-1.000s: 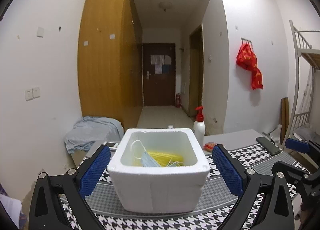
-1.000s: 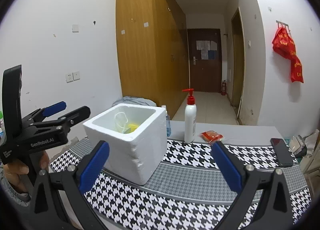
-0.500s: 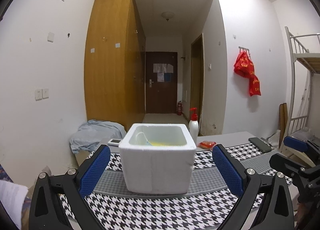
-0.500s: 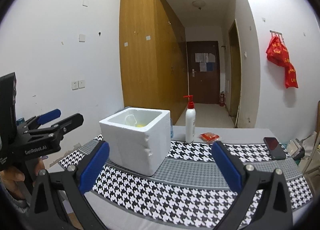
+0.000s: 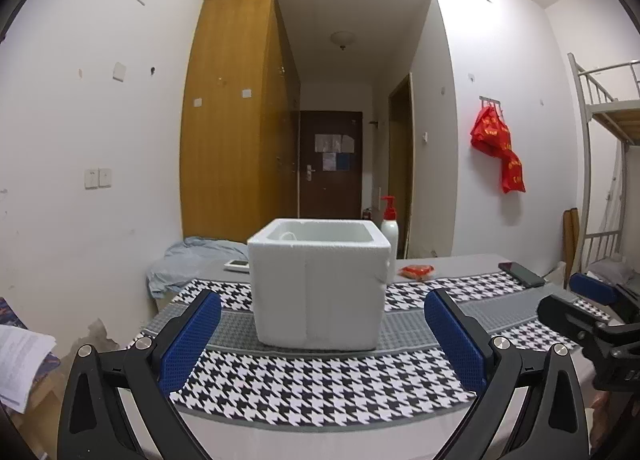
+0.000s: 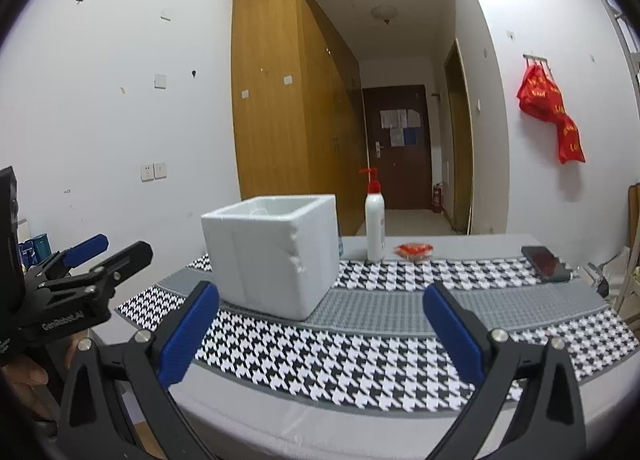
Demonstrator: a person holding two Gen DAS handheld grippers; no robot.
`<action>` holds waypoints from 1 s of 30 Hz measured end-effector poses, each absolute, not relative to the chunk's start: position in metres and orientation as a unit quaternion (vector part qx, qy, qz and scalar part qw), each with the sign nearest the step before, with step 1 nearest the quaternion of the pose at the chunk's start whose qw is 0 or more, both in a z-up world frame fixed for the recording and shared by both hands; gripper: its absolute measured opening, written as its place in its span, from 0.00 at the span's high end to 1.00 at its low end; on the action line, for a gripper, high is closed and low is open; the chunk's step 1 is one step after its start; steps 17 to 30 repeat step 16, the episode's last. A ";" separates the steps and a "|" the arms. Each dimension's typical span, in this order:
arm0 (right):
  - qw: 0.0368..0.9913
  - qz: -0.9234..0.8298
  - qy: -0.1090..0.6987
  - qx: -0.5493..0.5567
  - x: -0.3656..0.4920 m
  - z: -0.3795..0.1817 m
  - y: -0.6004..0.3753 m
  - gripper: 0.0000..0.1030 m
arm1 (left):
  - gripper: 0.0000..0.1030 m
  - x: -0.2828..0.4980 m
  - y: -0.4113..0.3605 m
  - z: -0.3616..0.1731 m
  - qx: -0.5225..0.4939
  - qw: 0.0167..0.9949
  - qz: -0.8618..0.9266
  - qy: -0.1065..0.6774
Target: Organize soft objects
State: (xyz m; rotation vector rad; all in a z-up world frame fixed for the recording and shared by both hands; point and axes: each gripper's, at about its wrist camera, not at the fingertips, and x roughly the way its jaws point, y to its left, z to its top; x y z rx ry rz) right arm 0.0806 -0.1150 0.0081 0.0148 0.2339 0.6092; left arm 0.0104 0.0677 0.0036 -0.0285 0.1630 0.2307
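Observation:
A white foam box (image 5: 318,284) (image 6: 272,256) stands on the houndstooth cloth (image 5: 320,384) (image 6: 360,364). Its inside is mostly hidden from here; only a thin white loop (image 5: 287,235) shows above the rim. My left gripper (image 5: 320,340) is open and empty, low at the table's near edge, in front of the box. My right gripper (image 6: 320,328) is also open and empty, at the near edge to the right of the box. The left gripper (image 6: 86,256) appears at the left of the right wrist view, and the right gripper (image 5: 576,300) at the right of the left wrist view.
A white pump bottle with a red top (image 6: 375,220) (image 5: 389,230) stands behind the box. A red packet (image 6: 414,249) (image 5: 417,270) and a dark phone (image 6: 542,260) (image 5: 522,274) lie at the back right. Grey fabric (image 5: 192,260) is heaped back left. A bunk bed frame (image 5: 600,132) stands to the right.
Both grippers have pulled back from the box and dropped lower. The box's contents, a mask and a yellow item, have gone out of sight behind its rim. Both stay open.

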 end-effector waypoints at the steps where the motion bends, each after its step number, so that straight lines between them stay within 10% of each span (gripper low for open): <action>1: 0.947 0.297 0.119 0.008 0.082 0.006 -0.115 0.00 | 0.01 0.011 0.067 0.002 -0.014 0.990 0.116 0.083; 30: 0.947 0.295 0.127 0.010 0.079 0.002 -0.120 0.00 | 0.01 0.010 0.067 -0.001 -0.009 0.989 0.109 0.099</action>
